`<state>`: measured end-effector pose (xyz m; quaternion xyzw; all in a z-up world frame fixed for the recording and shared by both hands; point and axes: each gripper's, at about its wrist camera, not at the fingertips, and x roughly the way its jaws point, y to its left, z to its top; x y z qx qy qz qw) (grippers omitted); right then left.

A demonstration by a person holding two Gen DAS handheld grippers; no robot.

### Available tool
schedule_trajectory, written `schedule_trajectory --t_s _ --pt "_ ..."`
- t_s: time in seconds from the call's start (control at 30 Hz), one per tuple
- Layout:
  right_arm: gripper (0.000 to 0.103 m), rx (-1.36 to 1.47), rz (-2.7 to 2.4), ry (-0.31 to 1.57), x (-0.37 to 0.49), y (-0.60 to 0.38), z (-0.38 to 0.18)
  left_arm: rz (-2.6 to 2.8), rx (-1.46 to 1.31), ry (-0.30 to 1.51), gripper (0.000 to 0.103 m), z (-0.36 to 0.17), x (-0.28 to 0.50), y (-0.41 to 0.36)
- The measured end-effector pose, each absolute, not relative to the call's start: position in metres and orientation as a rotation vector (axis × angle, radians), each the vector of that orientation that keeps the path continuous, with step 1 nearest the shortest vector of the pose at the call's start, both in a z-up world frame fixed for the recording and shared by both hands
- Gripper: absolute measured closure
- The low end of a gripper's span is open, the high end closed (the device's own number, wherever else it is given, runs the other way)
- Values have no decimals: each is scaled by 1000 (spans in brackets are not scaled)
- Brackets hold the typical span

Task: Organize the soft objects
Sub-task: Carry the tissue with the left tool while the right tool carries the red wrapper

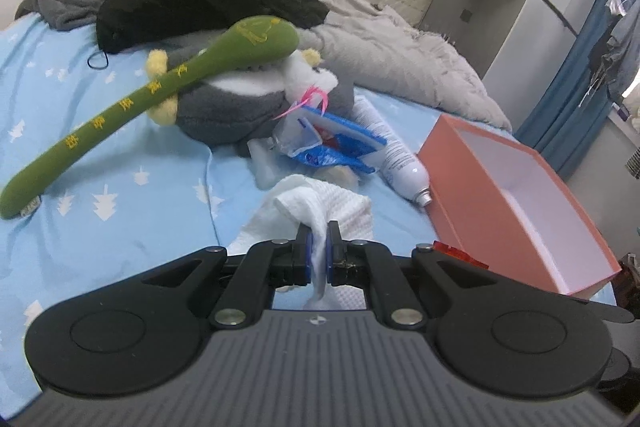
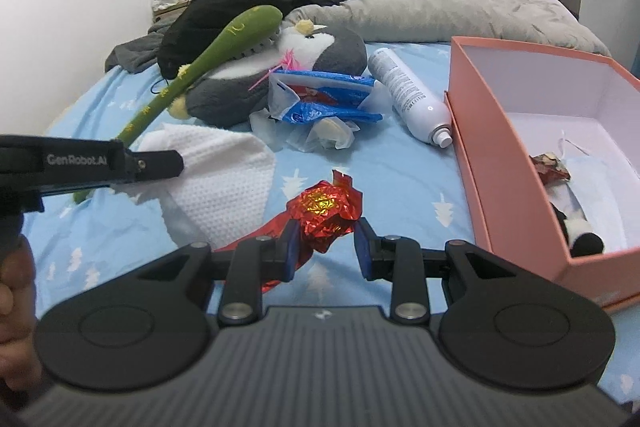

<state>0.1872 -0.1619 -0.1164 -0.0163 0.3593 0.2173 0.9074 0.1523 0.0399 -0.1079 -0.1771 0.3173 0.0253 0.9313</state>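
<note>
On the blue bedsheet [image 2: 400, 179], bare cloth runs up to one pink box [image 2: 480, 131] at right, while the left gripper [image 1: 319, 247] pinches one white cloth [image 1: 320, 211] between its pads and the right gripper [image 2: 325, 247] clamps one red foil wrapper [image 2: 326, 213], both lifted beside one penguin plush [image 2: 320, 51].

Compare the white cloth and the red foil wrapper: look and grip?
The white cloth is matte, waffle-textured and limp; the red foil wrapper is shiny and crumpled into a ball. The cloth is far larger, draping down to the bed; the wrapper is a small wad. The left gripper pinches a thin fold with jaws nearly together; the right gripper holds the wrapper with jaws wider apart. Both are gripped.
</note>
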Motion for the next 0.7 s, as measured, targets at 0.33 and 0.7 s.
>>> schedule_trajectory --t_s 0.33,0.7 --pt "70 -45 458 689 171 -171 -81 24 -351 614 95 -76 127 31" --pt "70 -19 428 636 163 -192 -54 -22 -335 581 95 -50 122 18"
